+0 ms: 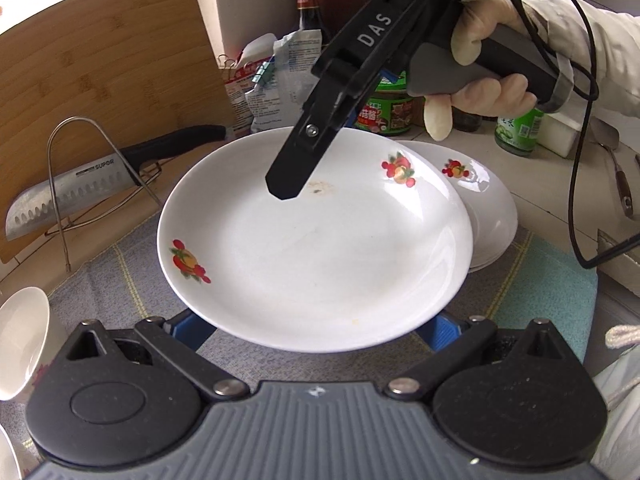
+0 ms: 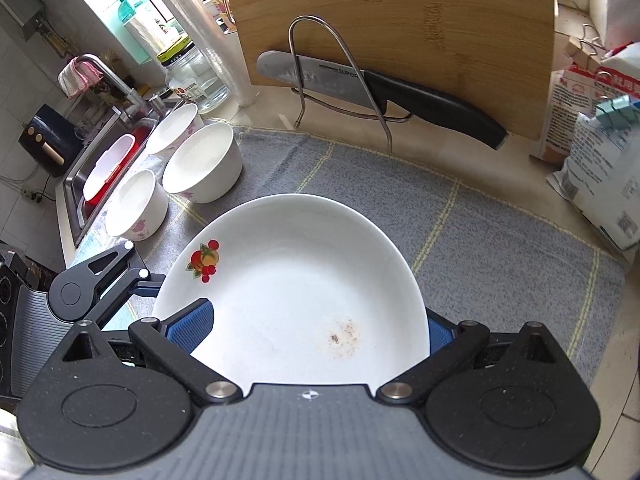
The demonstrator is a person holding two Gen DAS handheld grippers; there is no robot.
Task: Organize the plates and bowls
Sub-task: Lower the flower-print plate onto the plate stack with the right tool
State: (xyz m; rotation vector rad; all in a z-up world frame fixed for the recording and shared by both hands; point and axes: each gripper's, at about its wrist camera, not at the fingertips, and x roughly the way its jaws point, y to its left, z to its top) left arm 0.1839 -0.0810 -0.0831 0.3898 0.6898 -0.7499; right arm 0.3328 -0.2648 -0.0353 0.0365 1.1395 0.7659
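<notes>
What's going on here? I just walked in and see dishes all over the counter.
A person with a two-finger gripper in each hand is sorting dishes on a grey mat. Both grippers are at one fruit-patterned plate: the right gripper grips its far rim, and the left gripper is at its near edge. It sits over a stack of matching plates. Three white bowls wait by the sink.

White dishes, red fruit, grey cloth

The plate (image 2: pixel 296 280) is showing white with red and orange fruit pictures; the bowls (image 2: pixel 202 164) are looking white with pink flowers; the cloth (image 2: pixel 500 240) is lying grey with yellow lines; the board (image 2: pixel 400 20) is glowing light brown.
</notes>
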